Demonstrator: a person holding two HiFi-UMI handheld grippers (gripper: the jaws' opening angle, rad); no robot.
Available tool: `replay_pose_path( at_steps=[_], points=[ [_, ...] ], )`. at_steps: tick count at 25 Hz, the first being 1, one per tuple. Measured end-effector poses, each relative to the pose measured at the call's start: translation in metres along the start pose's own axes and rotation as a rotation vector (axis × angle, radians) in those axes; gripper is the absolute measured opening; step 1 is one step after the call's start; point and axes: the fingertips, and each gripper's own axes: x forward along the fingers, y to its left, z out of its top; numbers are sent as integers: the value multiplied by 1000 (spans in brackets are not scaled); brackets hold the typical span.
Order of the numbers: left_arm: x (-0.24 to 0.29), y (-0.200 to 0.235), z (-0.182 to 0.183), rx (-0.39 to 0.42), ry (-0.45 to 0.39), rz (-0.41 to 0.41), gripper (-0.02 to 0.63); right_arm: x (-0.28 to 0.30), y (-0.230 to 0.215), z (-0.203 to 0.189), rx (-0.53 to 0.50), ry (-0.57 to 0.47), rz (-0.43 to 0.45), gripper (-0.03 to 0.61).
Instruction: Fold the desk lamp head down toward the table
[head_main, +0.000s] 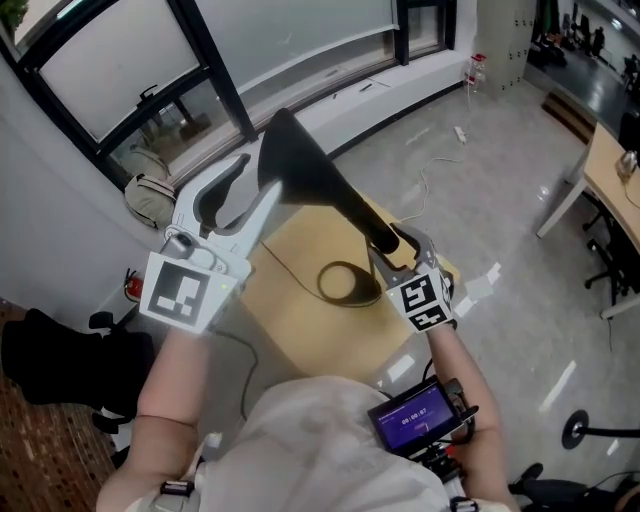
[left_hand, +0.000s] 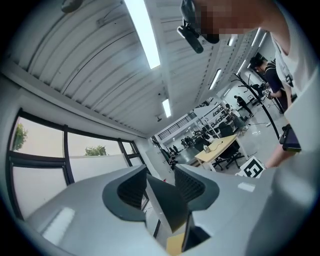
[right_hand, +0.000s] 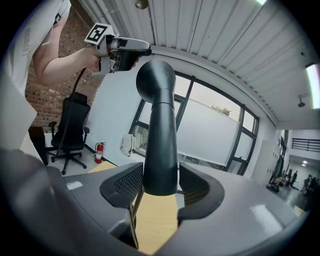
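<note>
A black desk lamp stands on a small wooden table (head_main: 300, 325), its ring base (head_main: 345, 283) flat on the top. Its arm (head_main: 350, 205) slants up and left to the wide head (head_main: 290, 155). My left gripper (head_main: 258, 180) is raised at the head, jaws open, and the head's thin dark edge (left_hand: 167, 202) sits between the pads with a gap showing. My right gripper (head_main: 395, 245) is low on the arm. In the right gripper view, its jaws (right_hand: 161, 187) stand open around the arm (right_hand: 161, 150) with a slit at the right pad. The head (right_hand: 155, 80) rises above.
Tall windows and a low sill run behind the table, with a bag (head_main: 150, 195) on the floor by them. An office chair (right_hand: 70, 130) and a fire extinguisher (right_hand: 98, 152) stand at the left wall. Another desk (head_main: 610, 170) is at the right. A small screen (head_main: 415, 415) hangs at the person's waist.
</note>
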Motion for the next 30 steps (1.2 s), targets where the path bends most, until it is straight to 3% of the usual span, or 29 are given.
replay_pose_path(
  at_steps=[3, 8, 13, 16, 21, 30],
  points=[
    [17, 15, 1, -44, -6, 15, 176, 4, 2, 1, -6, 11, -9, 236],
    [40, 26, -6, 71, -21, 19, 153, 11, 1, 5, -10, 26, -12, 233],
    [43, 25, -7, 54, -49, 31, 135, 12, 0, 2, -10, 44, -12, 233],
    [44, 29, -8, 23, -44, 60, 135, 13, -3, 4, -12, 49, -17, 232],
    [49, 32, -20, 0, -62, 40, 132, 11, -5, 1, -17, 60, -13, 232],
    [42, 50, -44, -146, -100, 53, 126, 10, -8, 4, -90, 144, 1, 232]
  ],
)
